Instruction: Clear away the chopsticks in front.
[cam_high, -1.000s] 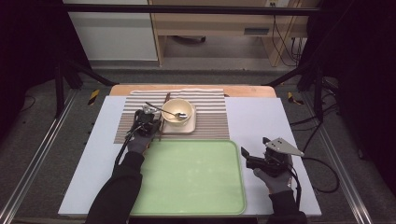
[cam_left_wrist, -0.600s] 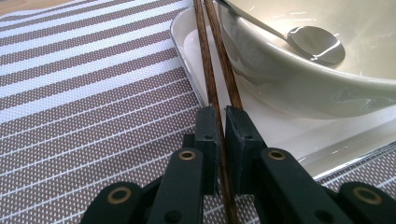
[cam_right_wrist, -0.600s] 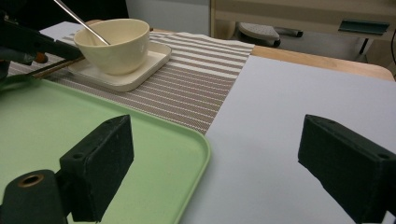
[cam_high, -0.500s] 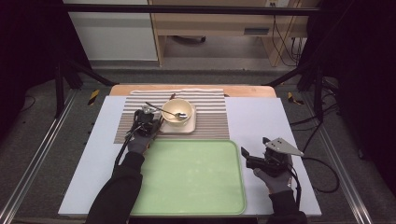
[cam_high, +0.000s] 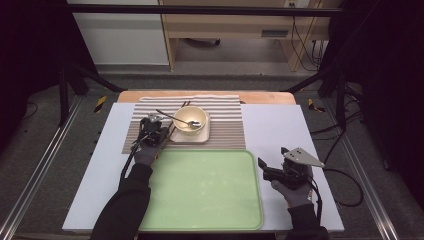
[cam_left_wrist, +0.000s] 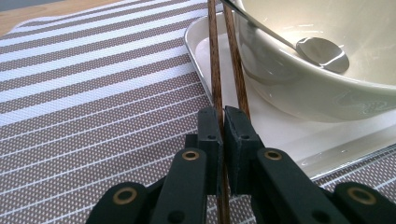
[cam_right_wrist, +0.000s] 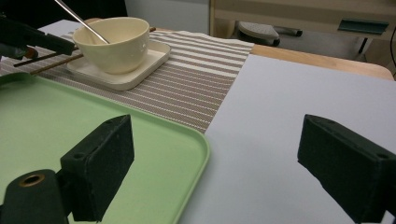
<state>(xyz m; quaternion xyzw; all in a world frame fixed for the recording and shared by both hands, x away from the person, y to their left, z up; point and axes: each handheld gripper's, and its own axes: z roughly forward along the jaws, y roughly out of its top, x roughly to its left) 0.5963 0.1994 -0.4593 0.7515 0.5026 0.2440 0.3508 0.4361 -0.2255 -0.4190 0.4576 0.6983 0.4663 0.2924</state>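
A pair of brown wooden chopsticks (cam_left_wrist: 215, 60) lies on the striped placemat (cam_left_wrist: 93, 93), beside a cream bowl (cam_left_wrist: 317, 88) on a square white plate (cam_left_wrist: 280, 135). My left gripper (cam_left_wrist: 223, 122) has just been closing and is shut on the chopsticks near their near end. A metal spoon (cam_left_wrist: 322, 51) rests inside the bowl. From above, the left gripper (cam_high: 162, 132) sits just left of the bowl (cam_high: 190, 117). My right gripper (cam_right_wrist: 210, 172) stands open with nothing between its pads, over the right edge of the green tray (cam_right_wrist: 70, 140); from above the right gripper (cam_high: 271, 157) is off the tray's right side.
The green tray (cam_high: 205, 185) lies in front of the striped placemat (cam_high: 225, 125) on a white board (cam_high: 280, 125). The wooden table edge (cam_high: 260, 97) runs behind the mat. Cables trail from both grippers.
None of the objects or hands has shifted visibly in the high view.
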